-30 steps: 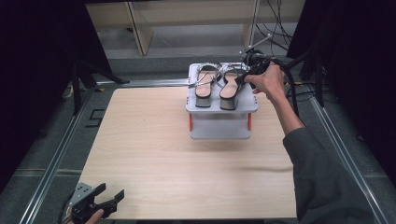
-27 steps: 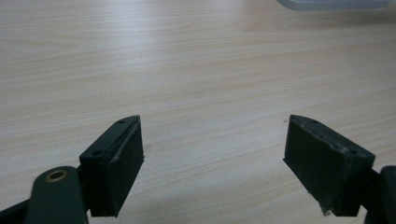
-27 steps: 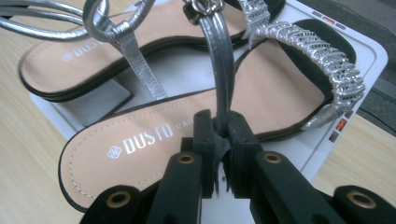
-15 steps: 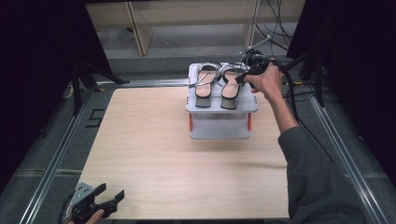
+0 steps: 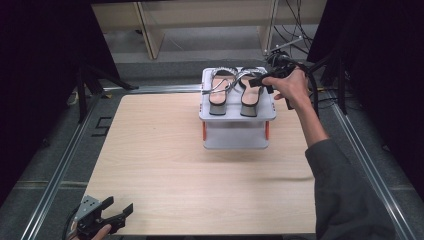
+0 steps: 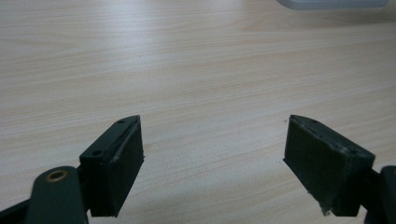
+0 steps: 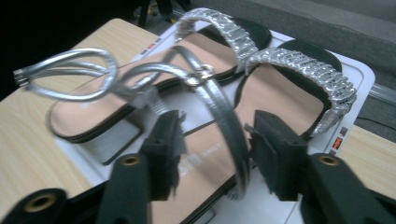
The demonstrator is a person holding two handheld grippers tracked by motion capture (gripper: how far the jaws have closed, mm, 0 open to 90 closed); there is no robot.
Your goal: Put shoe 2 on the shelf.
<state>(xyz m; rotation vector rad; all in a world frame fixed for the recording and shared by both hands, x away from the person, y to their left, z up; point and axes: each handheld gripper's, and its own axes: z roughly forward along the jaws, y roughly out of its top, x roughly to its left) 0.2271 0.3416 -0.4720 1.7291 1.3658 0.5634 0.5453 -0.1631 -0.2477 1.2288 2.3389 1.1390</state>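
Two silver-strapped sandals stand side by side on a white stand (image 5: 235,132) at the far side of the table: the left sandal (image 5: 219,94) and the right sandal (image 5: 249,92). My right gripper (image 5: 261,80) is at the right sandal. Its jaws have just been opening. In the right gripper view the sandal's silver ankle strap (image 7: 223,122) runs between the jaws of the right gripper (image 7: 215,149), and the pads stand apart from it. My left gripper (image 5: 118,216) rests open at the table's near left corner, and the left gripper (image 6: 212,149) has only bare wood between its pads.
The wooden table (image 5: 165,160) stretches between the stand and the near edge. Metal rails (image 5: 65,165) run along both sides. A shelf frame (image 5: 150,30) and cables (image 5: 300,20) lie behind the table.
The right hand stays at the right sandal with hardly any shift. The left gripper has not moved.
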